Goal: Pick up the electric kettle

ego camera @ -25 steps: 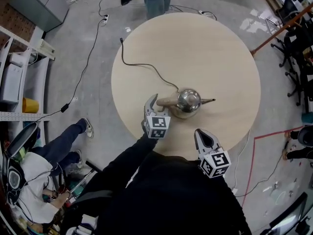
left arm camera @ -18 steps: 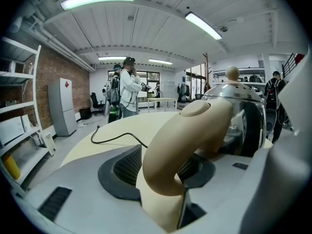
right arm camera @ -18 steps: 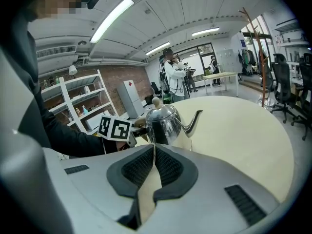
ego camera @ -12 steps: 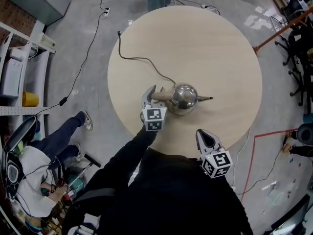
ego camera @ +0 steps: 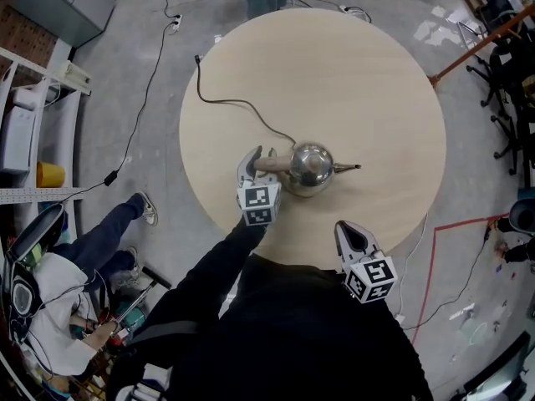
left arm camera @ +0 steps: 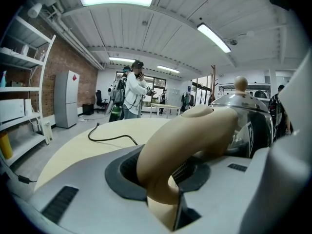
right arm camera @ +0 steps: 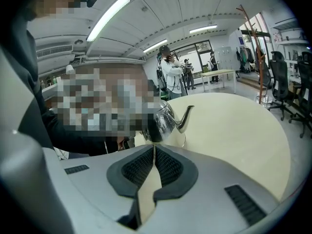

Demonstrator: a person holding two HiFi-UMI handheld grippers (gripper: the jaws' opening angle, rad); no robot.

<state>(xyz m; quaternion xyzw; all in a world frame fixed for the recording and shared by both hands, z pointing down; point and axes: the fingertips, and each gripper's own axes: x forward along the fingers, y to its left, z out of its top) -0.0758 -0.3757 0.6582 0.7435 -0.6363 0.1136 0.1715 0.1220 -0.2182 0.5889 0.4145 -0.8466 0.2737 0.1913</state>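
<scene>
the electric kettle (ego camera: 311, 167) stands mid-surface (ego camera: 351, 65), its handle (ego camera: 272, 164) pointing left into the left claw (ego camera: 254, 159), whose jaws have just been closing and press on it. the right claw (ego camera: 351, 234), shut and empty, hangs farther off at the near edge.

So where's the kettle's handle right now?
In the head view the beige handle juts left from the kettle, between the left gripper's fingers, which have just been closing round it.

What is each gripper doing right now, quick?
Left gripper: jaws just been closing, clamped on the kettle handle.
Right gripper: closed, empty.
</scene>
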